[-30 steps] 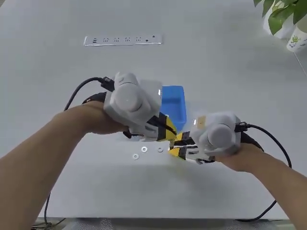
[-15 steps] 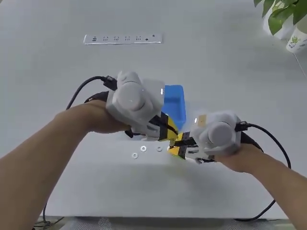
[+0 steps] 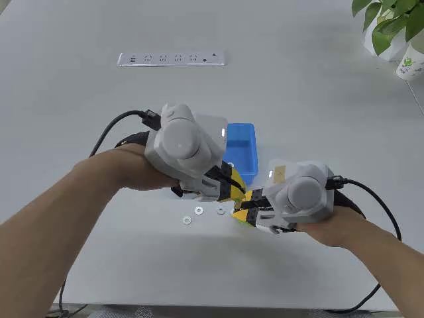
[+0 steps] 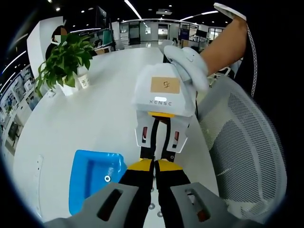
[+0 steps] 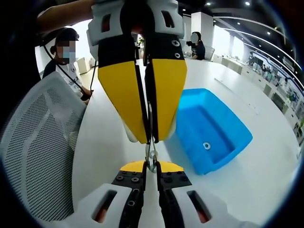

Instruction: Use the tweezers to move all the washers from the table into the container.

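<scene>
Over the white table (image 3: 318, 99), my left gripper (image 3: 233, 185) and right gripper (image 3: 242, 213) meet tip to tip, just in front of the blue container (image 3: 242, 142). In the right gripper view the left gripper (image 5: 150, 138) has its yellow jaws shut on thin metal tweezers (image 5: 151, 159). My right gripper (image 5: 151, 169) is shut on their lower end. Three washers (image 3: 199, 211) lie on the table left of the jaws. One washer (image 5: 206, 145) rests inside the container (image 5: 223, 137). The left gripper view shows that washer (image 4: 107, 178) in the container (image 4: 90, 175), beside my left gripper (image 4: 153, 166).
A white power strip (image 3: 171, 59) lies at the far side of the table. A potted plant (image 3: 391, 26) stands at the far right corner. Black cables (image 3: 112, 126) trail from both grippers. A mesh chair (image 4: 247, 142) stands at the near edge.
The head camera has shifted a little, so the whole picture sits lower. Both grippers stay joined tip to tip near the container. The washers have not moved.
</scene>
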The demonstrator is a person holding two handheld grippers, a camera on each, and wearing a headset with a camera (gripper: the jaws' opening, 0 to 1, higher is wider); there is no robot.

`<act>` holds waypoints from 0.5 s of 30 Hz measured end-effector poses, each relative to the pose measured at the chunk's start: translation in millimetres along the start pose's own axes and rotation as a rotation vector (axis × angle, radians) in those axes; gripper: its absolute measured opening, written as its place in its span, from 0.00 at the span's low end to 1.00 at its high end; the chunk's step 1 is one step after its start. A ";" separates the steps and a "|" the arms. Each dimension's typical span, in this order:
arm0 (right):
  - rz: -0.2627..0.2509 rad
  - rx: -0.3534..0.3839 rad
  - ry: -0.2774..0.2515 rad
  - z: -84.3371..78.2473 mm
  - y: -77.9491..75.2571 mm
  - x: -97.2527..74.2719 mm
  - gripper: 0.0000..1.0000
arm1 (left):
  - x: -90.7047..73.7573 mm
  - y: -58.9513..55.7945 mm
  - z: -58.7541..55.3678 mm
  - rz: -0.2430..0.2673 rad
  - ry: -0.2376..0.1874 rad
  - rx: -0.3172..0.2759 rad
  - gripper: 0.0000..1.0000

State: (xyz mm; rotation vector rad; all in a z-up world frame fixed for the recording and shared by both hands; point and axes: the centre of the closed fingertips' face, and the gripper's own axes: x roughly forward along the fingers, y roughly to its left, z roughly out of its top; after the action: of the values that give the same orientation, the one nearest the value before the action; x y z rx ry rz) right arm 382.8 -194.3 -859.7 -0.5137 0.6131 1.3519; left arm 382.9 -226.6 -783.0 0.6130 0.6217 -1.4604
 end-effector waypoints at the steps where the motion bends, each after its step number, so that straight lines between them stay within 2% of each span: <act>1: 0.001 0.000 -0.001 1.5 0.3 -1.7 0.10 | -1.2 -0.1 0.8 0.001 -0.001 0.000 0.05; 15: 0.009 -0.006 -0.012 22.7 6.3 -24.1 0.10 | -24.7 -6.2 23.3 -0.003 -0.003 -0.007 0.05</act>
State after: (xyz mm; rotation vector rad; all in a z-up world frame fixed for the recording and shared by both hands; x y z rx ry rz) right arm 376.5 -195.9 -826.7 -0.5082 0.6026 1.3645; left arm 376.5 -226.0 -749.1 0.6050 0.6254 -1.4608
